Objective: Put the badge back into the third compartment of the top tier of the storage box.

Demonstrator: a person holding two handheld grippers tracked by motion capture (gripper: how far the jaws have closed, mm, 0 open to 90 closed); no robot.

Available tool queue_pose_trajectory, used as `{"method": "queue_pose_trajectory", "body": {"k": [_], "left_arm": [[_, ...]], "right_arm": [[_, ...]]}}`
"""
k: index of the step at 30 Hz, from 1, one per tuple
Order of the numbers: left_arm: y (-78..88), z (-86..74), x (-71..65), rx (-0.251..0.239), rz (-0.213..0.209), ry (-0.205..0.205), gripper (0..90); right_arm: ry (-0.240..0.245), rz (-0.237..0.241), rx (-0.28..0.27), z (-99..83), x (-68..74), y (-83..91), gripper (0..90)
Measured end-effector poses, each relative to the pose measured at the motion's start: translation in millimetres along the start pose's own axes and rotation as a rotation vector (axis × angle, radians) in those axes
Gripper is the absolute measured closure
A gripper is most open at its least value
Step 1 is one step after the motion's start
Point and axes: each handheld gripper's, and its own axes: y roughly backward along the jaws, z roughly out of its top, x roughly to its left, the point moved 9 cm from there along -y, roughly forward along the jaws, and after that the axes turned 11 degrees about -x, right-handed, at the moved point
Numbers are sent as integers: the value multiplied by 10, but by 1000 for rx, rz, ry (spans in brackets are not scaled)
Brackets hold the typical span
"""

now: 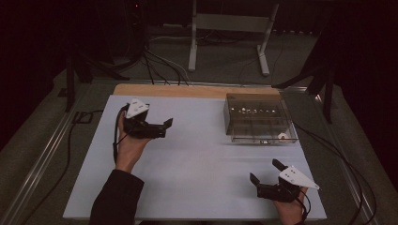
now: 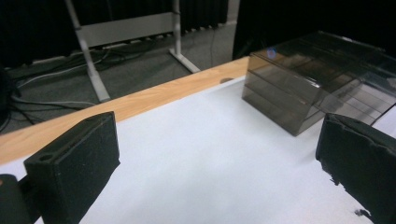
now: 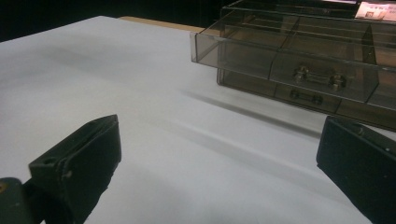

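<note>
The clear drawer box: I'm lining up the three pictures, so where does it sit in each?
High view: the clear drawer box sits at the table's far right, near the wooden edge strip.
Left gripper view: upper right, beyond the open jaws.
Right gripper view: upper right, its drawer fronts and handles facing the camera.
Shared landmark: the wooden edge strip.

Smoke-tinted clear plastic drawer box, rectangular, low and wide, split into several shallow drawers with small metal handles; it stands upright and flat on the white table sheet. One upper drawer is pulled partway out toward the near side, the others shut. It lies ahead of the right gripper and well apart from it, and off to the right of the left gripper, touched by neither; both sets of jaws stand wide apart and hold nothing.
</note>
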Motion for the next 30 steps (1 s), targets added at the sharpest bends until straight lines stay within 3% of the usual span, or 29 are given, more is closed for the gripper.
{"method": "queue_pose_trajectory", "body": {"k": [5, 13, 17, 24, 30], "left_arm": [[289, -229, 221, 8, 76, 4, 4], [640, -553, 399, -6, 135, 34, 4], [744, -675, 412, -12, 150, 39, 4], [964, -974, 305, -20, 177, 17, 5], [1088, -1050, 273, -40, 189, 14, 4]], "right_arm": [[-4, -3, 1, -1, -3, 2, 0], [6, 0, 4, -7, 18, -9, 0], [4, 0, 4, -7, 16, -10, 0], [5, 4, 9, -15, 13, -38, 0], [4, -3, 11, -19, -20, -69, 0]]}}
